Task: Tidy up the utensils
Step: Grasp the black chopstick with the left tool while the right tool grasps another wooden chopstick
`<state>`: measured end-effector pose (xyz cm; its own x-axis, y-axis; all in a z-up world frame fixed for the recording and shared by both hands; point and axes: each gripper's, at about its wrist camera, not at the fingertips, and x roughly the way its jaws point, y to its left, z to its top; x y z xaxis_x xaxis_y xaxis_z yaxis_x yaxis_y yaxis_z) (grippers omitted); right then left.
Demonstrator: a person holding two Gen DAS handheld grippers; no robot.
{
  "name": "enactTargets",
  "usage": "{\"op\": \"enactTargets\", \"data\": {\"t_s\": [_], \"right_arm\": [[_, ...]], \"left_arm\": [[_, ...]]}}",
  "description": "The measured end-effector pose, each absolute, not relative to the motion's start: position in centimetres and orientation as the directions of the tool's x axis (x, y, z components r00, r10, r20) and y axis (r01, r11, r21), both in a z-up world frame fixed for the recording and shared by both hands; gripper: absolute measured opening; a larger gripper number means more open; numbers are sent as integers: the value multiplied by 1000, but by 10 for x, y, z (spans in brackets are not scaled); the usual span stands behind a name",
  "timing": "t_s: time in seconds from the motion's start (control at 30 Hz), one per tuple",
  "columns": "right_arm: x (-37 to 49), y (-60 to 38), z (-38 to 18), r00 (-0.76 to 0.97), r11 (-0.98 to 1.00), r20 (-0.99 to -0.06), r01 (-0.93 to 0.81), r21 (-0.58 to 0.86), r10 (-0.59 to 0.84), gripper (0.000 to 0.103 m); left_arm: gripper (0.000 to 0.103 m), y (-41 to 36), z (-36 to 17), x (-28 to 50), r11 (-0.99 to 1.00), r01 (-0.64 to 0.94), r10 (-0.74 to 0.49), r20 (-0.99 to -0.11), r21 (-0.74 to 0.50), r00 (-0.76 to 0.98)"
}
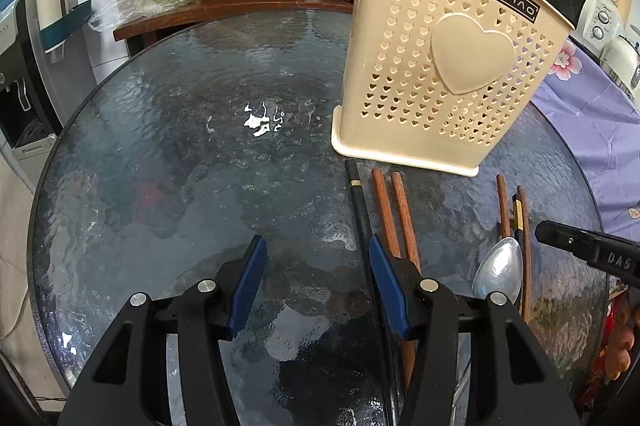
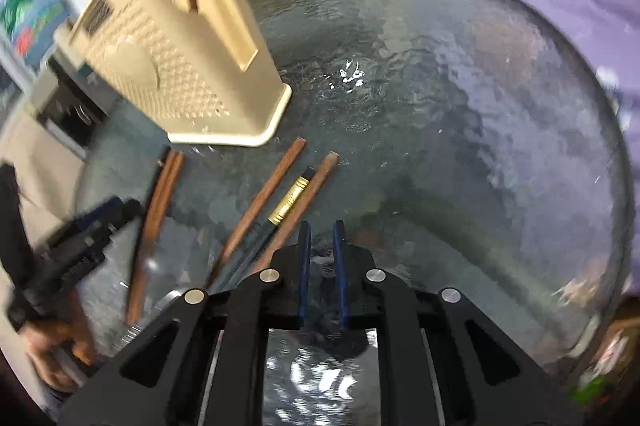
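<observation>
Utensils: brown wooden chopsticks [image 1: 396, 214], black gold-banded chopsticks [image 2: 289, 197] and a silver metal spoon [image 1: 499, 268], all lying loose on the round textured-glass table [image 1: 160, 166] just in front of the cream perforated plastic utensil holder [image 1: 440, 66] with its raised heart. Nothing visibly in the holder yet. Left gripper [image 1: 316, 282] spread wide, empty, low over the glass beside the holder-front chopsticks. Right gripper [image 2: 322, 266] nearly closed, a narrow gap remaining, gripping nothing, next to the gold-banded chopstick. Likely trouble: thin sticks rolling or skating on slick glass under a pinch, two lifted together by mistake, or a light holder tipped by a careless nudge.
</observation>
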<state>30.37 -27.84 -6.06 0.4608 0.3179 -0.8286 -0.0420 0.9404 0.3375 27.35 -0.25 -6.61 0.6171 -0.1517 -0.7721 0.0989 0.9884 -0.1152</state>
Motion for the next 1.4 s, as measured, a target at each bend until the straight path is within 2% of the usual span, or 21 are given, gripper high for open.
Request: {"op": "enactTargets", "data": {"t_s": [0.17,0.67,1.03,1.4], "right_arm": [[302,-272,-54,474,923,-809,-20,383,346,12],[305,-238,-55,428,976,-877,-74,206,217,12],[329,-233,-56,434,982,-881,-101,158,186,12],[328,-235,-59,444,984,-879,-109,142,176,12]], "left_arm": [[52,0,-65,276,989,93,-147,-772,-115,618],[52,2,-67,277,989,98,-149,-779,-113,608],[40,-14,-66,283,988,137,-136,-790,-66,598],[37,-27,-68,291,984,164,-150,-811,-68,566]]}}
